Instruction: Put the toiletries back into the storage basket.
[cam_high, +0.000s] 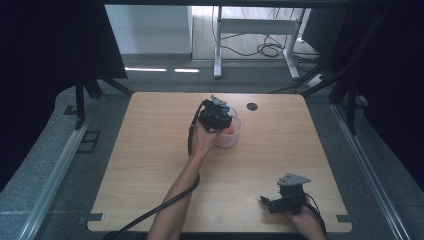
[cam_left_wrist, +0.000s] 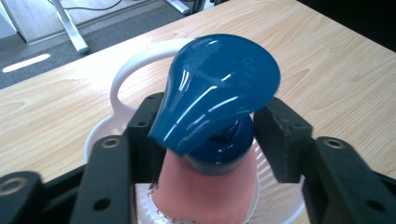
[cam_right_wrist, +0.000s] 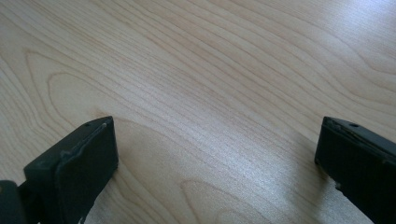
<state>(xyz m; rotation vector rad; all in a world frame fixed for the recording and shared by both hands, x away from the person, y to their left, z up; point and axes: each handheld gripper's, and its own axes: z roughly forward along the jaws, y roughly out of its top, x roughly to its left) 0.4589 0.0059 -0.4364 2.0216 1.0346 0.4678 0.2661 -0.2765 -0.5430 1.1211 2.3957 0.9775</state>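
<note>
a pink plastic bottle with a glossy dark blue pump-style cap (cam_left_wrist: 219, 93) is stood upright inside a small round white plastic basket with a loop handle (cam_left_wrist: 125, 74), and everything else here is placed relative to that basket. in the high view the basket (cam_high: 234, 136) is seen on the light wood-grain worktop (cam_high: 150, 165), toward its far edge and about midway across, with a small dark round hole (cam_high: 252, 106) in the worktop just beyond it and to its right.

the left gripper (cam_high: 221, 120) is held right over the basket, coming in from the basket's near-left side. in the left gripper view its jaws are set either side of the blue cap's neck, slightly spread: a clear gap is seen between the right-hand jaw and the cap, and the left-hand jaw sits just beside the cap, though contact there can't be made out. so the bottle is bracketed, not pinched.

the right gripper (cam_high: 272, 204) is parked well away from the basket, near the worktop's near-right corner. in the right gripper view its jaws are spread wide over bare wood, nothing between them.
</note>
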